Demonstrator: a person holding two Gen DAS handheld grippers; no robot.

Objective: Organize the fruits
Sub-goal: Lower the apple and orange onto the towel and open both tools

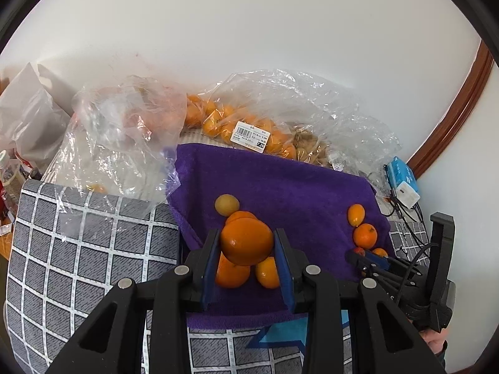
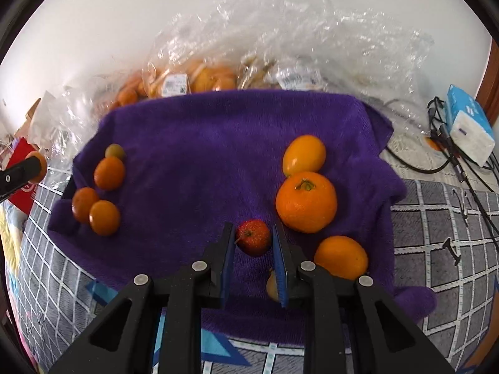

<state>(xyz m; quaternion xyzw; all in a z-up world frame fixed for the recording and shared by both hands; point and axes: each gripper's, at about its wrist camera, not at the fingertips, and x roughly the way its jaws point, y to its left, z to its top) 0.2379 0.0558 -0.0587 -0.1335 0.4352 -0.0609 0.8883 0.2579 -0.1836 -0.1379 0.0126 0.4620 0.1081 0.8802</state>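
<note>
A purple towel lies on a grey checked cloth. My left gripper is shut on a large orange, held above several small oranges and a pale yellow fruit. My right gripper has a small red fruit between its fingers, with a gap on the right side; it rests on the towel. Right of it lie a large mandarin, a yellow oval fruit and an orange. A cluster of small oranges lies at the towel's left.
Clear plastic bags with more oranges lie behind the towel by the white wall. A blue-white box with black cables sits at the right. The right gripper also shows in the left wrist view. A red box is at the left.
</note>
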